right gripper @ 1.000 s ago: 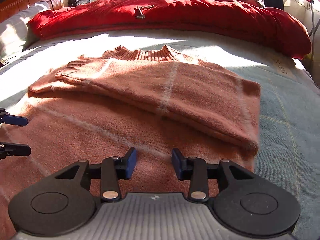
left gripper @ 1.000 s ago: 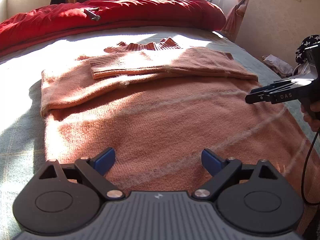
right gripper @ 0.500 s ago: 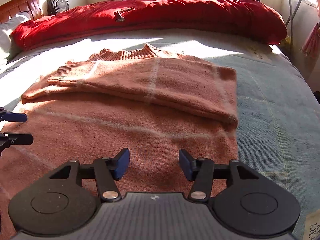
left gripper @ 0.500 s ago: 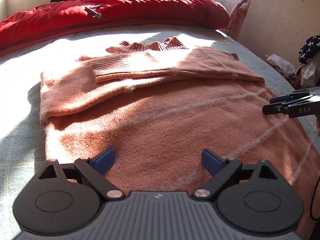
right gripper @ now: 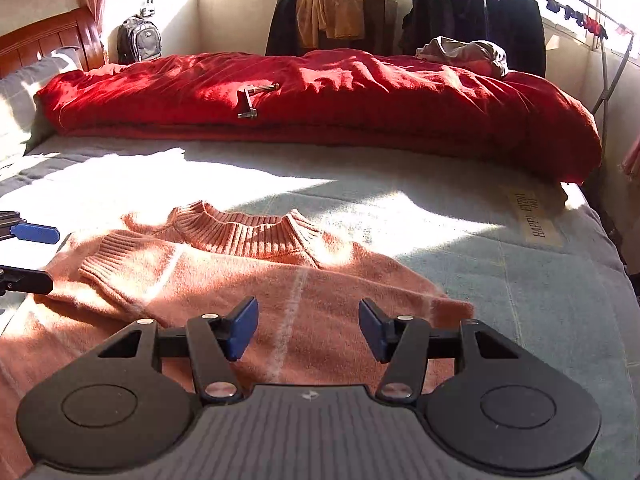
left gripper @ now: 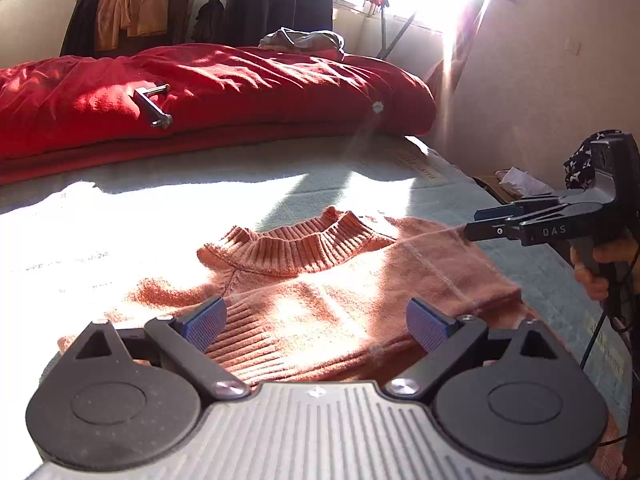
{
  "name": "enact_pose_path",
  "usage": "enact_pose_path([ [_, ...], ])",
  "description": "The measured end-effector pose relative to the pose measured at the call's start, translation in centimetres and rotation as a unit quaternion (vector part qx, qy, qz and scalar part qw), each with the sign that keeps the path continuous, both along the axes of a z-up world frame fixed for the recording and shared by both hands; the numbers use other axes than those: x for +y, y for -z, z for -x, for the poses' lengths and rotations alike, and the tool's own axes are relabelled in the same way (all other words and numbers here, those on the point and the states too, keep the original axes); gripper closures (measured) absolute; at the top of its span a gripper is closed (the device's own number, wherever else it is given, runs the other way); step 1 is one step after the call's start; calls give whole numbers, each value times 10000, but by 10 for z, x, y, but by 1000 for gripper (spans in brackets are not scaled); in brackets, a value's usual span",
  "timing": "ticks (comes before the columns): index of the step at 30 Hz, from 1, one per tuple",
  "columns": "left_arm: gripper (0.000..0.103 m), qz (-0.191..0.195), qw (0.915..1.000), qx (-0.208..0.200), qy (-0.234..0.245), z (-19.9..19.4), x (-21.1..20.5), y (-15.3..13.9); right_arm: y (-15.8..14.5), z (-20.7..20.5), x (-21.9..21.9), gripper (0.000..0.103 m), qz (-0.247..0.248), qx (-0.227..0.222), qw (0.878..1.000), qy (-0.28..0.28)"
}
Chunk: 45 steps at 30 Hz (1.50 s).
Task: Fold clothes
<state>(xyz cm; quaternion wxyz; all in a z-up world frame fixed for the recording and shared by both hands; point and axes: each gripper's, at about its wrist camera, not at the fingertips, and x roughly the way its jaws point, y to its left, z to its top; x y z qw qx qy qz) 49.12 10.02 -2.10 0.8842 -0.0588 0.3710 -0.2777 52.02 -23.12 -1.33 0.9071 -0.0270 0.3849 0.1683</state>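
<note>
Orange knit sweater (right gripper: 248, 280) lies flat on the bed (right gripper: 500, 272), sleeves folded in. Left gripper (left gripper: 316, 322) and right gripper (right gripper: 308, 330) hang above it, jaws apart, holding nothing.

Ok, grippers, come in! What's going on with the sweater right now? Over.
Left gripper open, right gripper open, both empty. Orange sweater flat on bed, sleeves folded across chest. Nothing in the way.

left claw (left gripper: 314, 322): jaws wide apart, empty | right claw (right gripper: 308, 334): jaws parted, just widened, nothing between
</note>
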Motion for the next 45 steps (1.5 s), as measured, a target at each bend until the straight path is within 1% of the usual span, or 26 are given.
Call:
enact_pose_path([
  [1, 7, 120, 9998, 182, -30, -20, 1, 3, 0, -20, 2, 43, -78, 74, 9999, 35],
  [3, 7, 296, 9973, 632, -224, -54, 5, 17, 2, -55, 4, 43, -185, 235, 9994, 157],
  [5, 7, 376, 9941, 938, -393, -79, 10, 35, 18, -82, 5, 43, -61, 420, 9981, 444],
  [7, 7, 529, 9895, 1225, -546, -94, 16, 53, 37, -104, 6, 43, 33, 636, 9956, 693],
  [9, 7, 720, 9846, 1432, -696, -104, 22, 70, 55, -115, 6, 43, 14, 897, 9926, 813],
  [10, 7, 763, 9853, 1350, -720, -107, 24, 73, 62, -116, 5, 42, 2, 929, 9920, 850],
  [11, 7, 806, 9859, 1267, -744, -109, 25, 76, 67, -116, 5, 39, -16, 866, 9926, 856],
  [14, 7, 827, 9861, 1154, -866, -117, 27, 78, 72, -117, 4, 36, -103, 716, 9936, 868],
  [17, 7, 566, 9889, 1018, -923, -111, 26, 62, 64, -117, -2, 36, -274, 678, 9929, 934],
  [19, 7, 409, 9931, 843, -702, -97, 28, 49, 49, -108, -5, 36, -407, 554, 9943, 817],
  [20, 7, 416, 9938, 837, -596, -91, 30, 47, 41, -103, -7, 36, -475, 482, 9949, 744],
  [21, 6, 440, 9931, 939, -553, -89, 31, 49, 35, -97, -8, 35, -488, 430, 9956, 675],
  [23, 6, 489, 9912, 1141, -467, -86, 34, 54, 32, -92, -10, 31, -470, 498, 9960, 581],
  [24, 6, 452, 9903, 1221, -476, -86, 35, 58, 36, -93, -10, 31, -485, 631, 9952, 575],
  [26, 6, 129, 9894, 1249, -730, -92, 35, 71, 53, -102, -10, 31, -469, 925, 9926, 632],
  [28, 6, 92, 9897, 1122, -890, -98, 38, 75, 68, -106, -12, 30, -498, 948, 9914, 753],
  [30, 6, 167, 9882, 1117, -1034, -100, 41, 73, 69, -108, -14, 30, -615, 844, 9908, 864],
  [32, 6, 173, 9882, 1025, -1122, -93, 43, 61, 59, -105, -18, 30, -779, 827, 9885, 998],
  [34, 6, 56, 9917, 724, -1063, -74, 45, 43, 40, -91, -20, 30, -802, 642, 9904, 922],
  [36, 6, 87, 9944, 492, -930, -47, 53, 22, 19, -71, -22, 30, -754, 439, 9930, 803],
  [39, 6, 17, 9958, 211, -886, 1, 70, -8, -12, -31, -32, 29, -526, 186, 9963, 658],
  [41, 6, -79, 9955, 110, -941, 32, 77, -22, -32, 3, -44, 25, -295, 40, 9974, 651],
  [43, 6, -188, 9945, 53, -1029, 63, 82, -33, -43, 32, -55, 21, -118, -38, 9975, 703],
  [45, 6, -298, 9933, 2, -1113, 94, 84, -42, -48, 68, -65, 20, -11, -48, 9970, 778],
])
